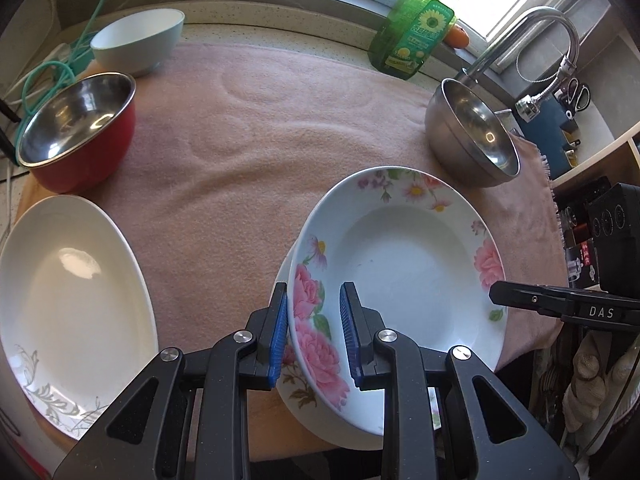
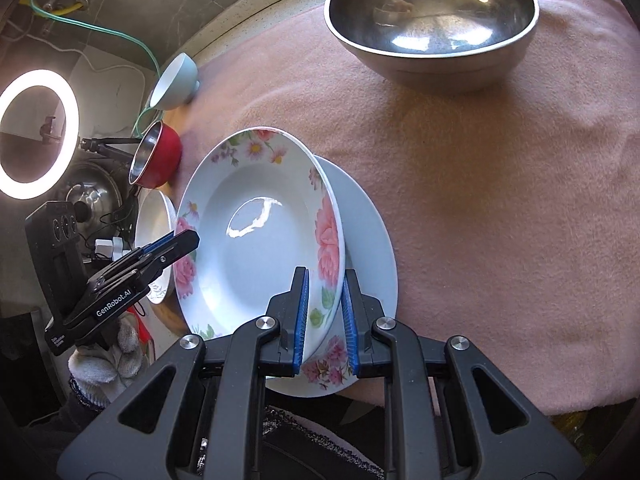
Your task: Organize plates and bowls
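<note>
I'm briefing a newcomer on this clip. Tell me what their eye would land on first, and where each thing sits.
First, the floral plate, held tilted over another plate at the near edge of the pink towel, with the left gripper and right gripper each clamped on its rim. Next, the steel bowl at the towel's far right by the faucet, and the red bowl far left, above a white plate.

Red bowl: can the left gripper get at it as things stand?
Probably not yet: the left gripper is shut on the floral plate, as is the right gripper. The towel toward the red bowl lies bare.
</note>
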Tool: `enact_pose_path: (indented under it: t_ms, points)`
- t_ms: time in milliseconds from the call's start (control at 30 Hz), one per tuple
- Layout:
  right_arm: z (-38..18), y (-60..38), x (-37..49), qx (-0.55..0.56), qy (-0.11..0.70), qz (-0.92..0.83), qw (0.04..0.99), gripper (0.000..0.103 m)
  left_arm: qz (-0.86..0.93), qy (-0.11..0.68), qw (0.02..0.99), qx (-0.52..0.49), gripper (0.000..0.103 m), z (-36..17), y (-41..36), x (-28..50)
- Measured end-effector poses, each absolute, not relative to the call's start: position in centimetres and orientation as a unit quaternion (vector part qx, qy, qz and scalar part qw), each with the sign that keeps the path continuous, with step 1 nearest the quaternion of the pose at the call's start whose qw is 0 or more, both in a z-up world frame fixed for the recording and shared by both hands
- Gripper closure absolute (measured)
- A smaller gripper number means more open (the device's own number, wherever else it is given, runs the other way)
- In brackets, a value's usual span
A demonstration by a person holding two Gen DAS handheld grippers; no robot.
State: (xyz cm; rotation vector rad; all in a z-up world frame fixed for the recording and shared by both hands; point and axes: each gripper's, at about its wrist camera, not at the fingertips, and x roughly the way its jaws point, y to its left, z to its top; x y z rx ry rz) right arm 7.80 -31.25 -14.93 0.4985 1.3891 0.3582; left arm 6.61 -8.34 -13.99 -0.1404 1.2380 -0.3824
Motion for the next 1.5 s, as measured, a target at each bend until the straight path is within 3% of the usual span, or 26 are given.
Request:
enact_pose_path:
  t_ms: [1500]
  points:
    - [-16.1, -29.1, 5.8, 0.165, 0.639, 0.127, 0.741, 0.083, -0.171, 0.583, 0.794, -0.02, 0.08, -14.9, -9.4, 5.4]
